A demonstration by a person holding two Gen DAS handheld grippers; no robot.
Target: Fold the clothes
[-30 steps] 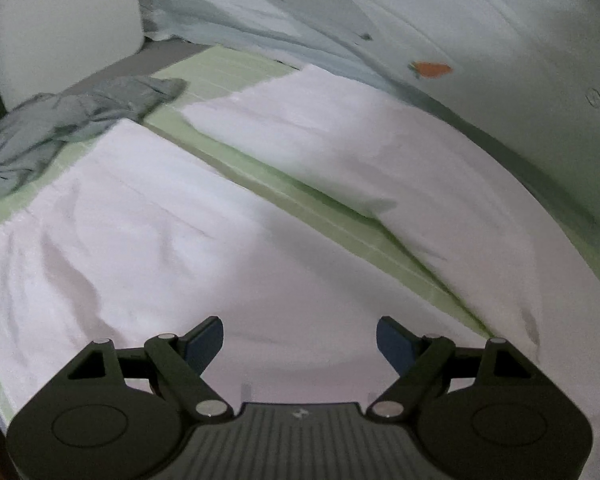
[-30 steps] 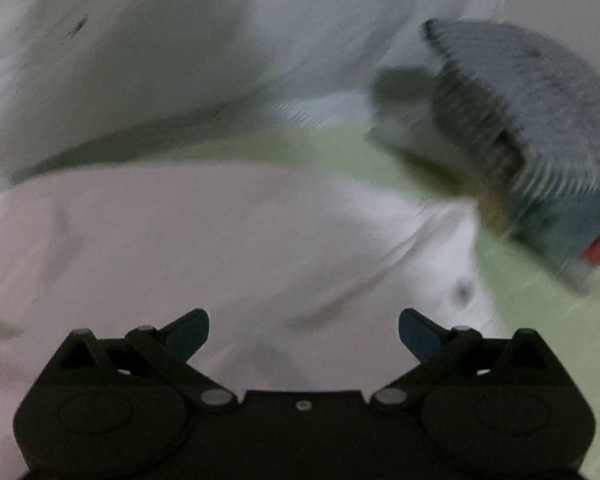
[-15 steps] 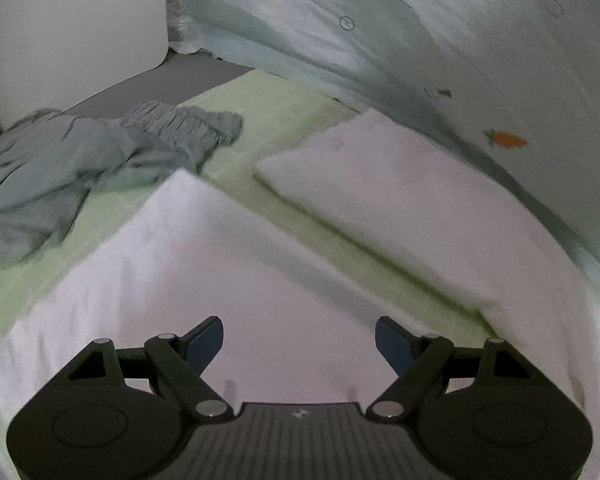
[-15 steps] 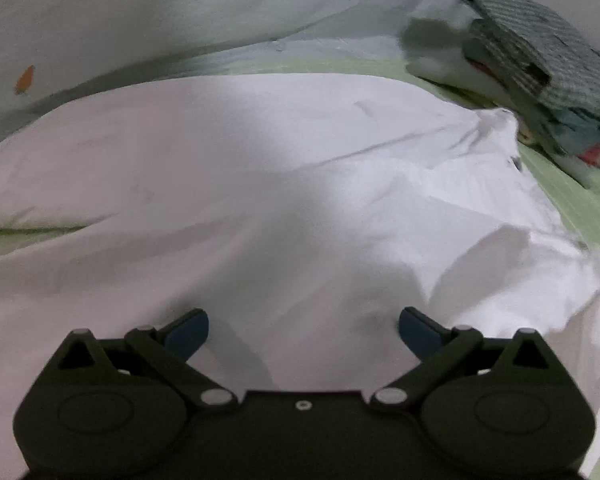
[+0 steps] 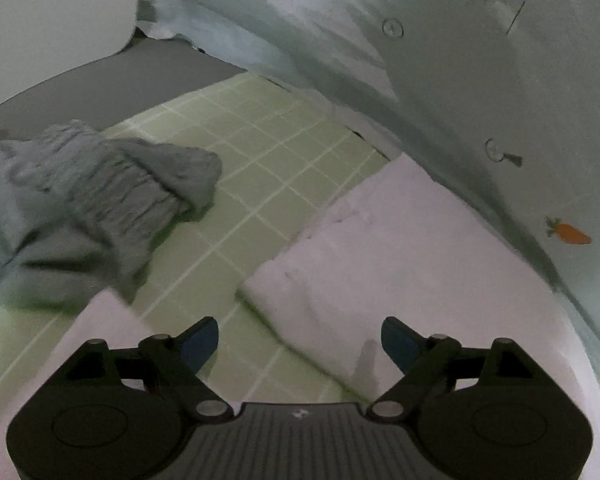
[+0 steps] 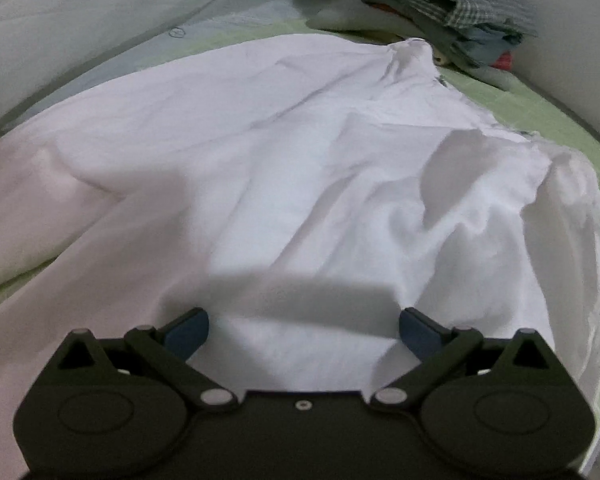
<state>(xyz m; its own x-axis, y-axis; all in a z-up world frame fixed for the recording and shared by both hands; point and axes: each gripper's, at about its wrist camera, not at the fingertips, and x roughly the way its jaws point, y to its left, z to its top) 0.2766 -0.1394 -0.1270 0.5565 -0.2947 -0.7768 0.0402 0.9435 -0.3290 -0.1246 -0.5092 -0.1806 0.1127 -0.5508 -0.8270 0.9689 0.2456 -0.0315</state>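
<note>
My left tool (image 5: 300,338) hangs with its jaws wide and nothing between them. Its view has swung within the last second: a second ago it looked down on a broad spread of white cloth, and now it looks past the cloth's edge to the green checked sheet (image 5: 268,160) and the crumpled grey garment (image 5: 96,204) lying on it. Only the white shirt's (image 6: 300,152) long sleeve (image 5: 400,264) and a corner of its body (image 5: 108,320) show there, with a strip of sheet between them just ahead of my fingers.

My right tool (image 6: 303,330) is also wide and empty, low over the shirt's body. That view was smeared with motion a second ago; now it is steady, with the whole shirt laid out in front of me, collar (image 6: 412,50) at the far end, just beside the stack of folded clothes (image 6: 448,8). The near right part is bunched into soft ridges (image 6: 480,208).

I take this to mean I have finished spreading the shirt on the bed and am now lining up for the first fold. The left tool seems placed to take the sleeve; the right may need to flatten those ridges first.
</note>
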